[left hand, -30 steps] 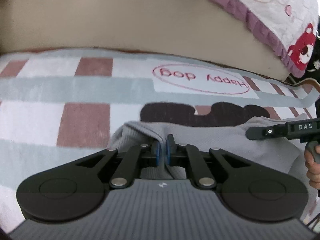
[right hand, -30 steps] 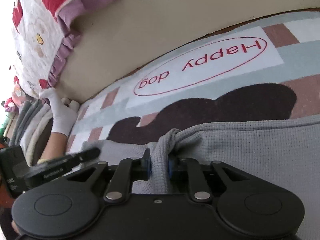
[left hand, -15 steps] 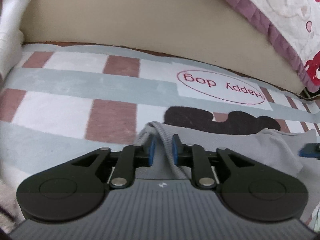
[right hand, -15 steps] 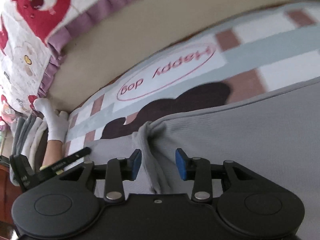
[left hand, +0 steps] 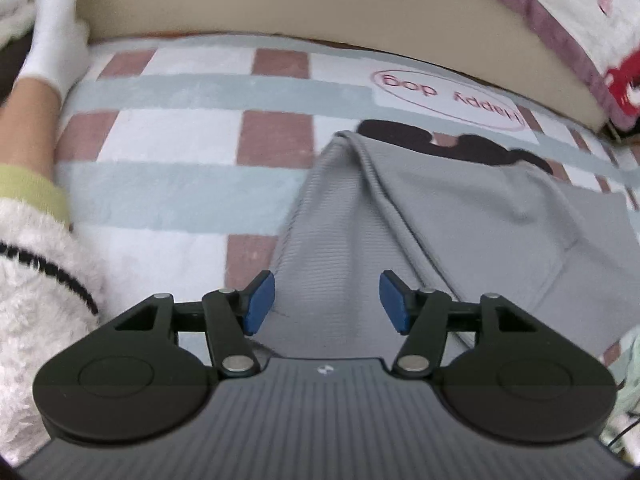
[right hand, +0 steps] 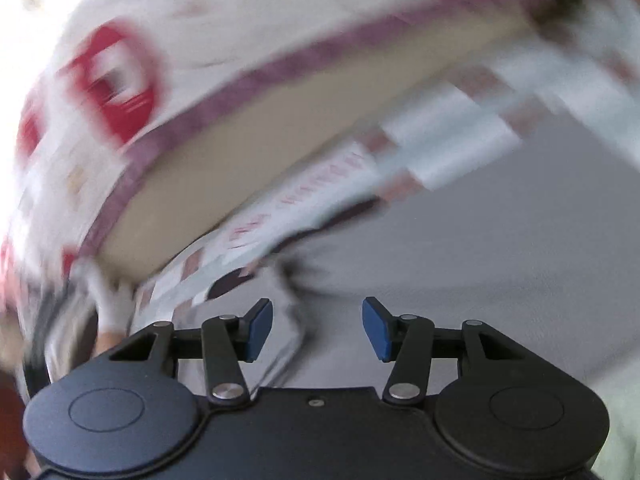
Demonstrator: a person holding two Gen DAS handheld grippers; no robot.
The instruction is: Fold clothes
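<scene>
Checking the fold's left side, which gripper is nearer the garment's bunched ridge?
Left. The left gripper hovers opening just below the grey garment's ridge; the right gripper, opening too, sits over flat cloth.

Left gripper [left hand: 327, 302]: jaws opening, pads clear of cloth
Grey garment [left hand: 460, 216]: under and ahead, ridge running forward
Checked blanket [left hand: 180, 184]: ahead, left
White-gloved hand [left hand: 56, 36]: far left

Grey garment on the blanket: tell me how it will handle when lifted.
The grey garment is probably floppy: it lies in soft folds. Its ribbed knit likely grips the pads rather than slipping. It looks thin, so probably light.
</scene>
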